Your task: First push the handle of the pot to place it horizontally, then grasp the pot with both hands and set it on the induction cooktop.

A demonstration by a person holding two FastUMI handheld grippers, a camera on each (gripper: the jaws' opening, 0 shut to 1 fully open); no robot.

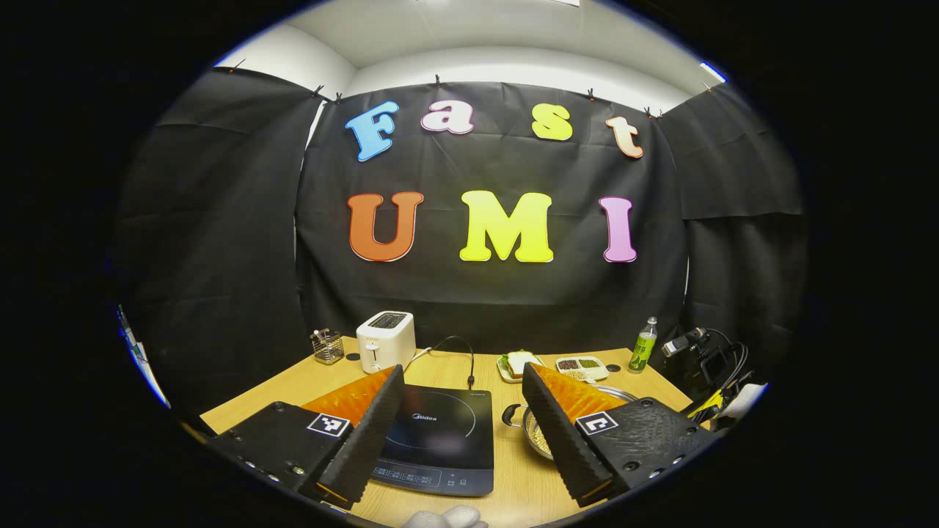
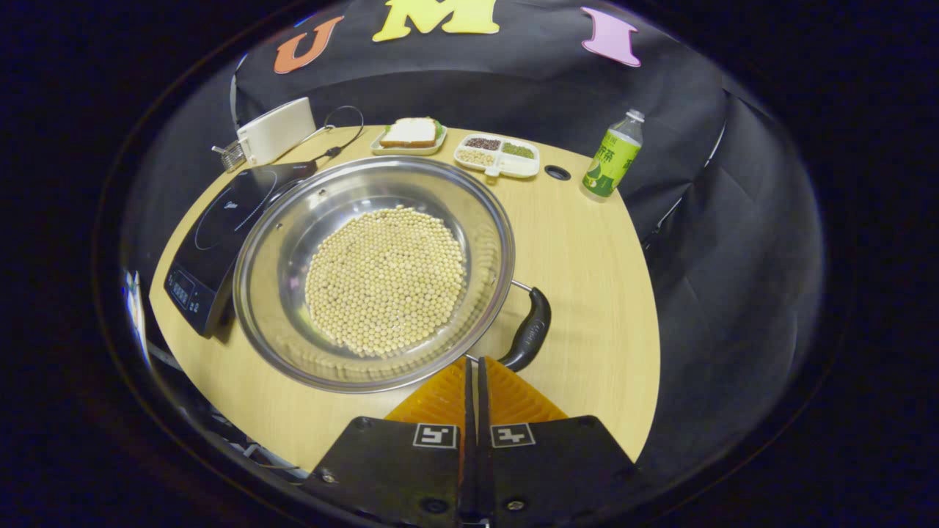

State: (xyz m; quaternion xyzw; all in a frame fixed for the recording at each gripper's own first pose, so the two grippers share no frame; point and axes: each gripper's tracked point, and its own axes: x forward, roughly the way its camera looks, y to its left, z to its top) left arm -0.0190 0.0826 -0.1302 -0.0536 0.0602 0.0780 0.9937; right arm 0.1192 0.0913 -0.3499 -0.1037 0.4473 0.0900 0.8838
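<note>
Two steps remain. The pot (image 2: 374,271) sits on the table (image 2: 587,242) beside the cooktop (image 2: 220,227), not on it. The right gripper (image 2: 473,367), fingers pressed together, points near the handle (image 2: 530,330); the left gripper (image 1: 462,411) hangs wide apart, empty.

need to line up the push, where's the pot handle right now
In the right gripper view the black pot handle sits at the pot's near right rim, just ahead of the shut right claw.
</note>
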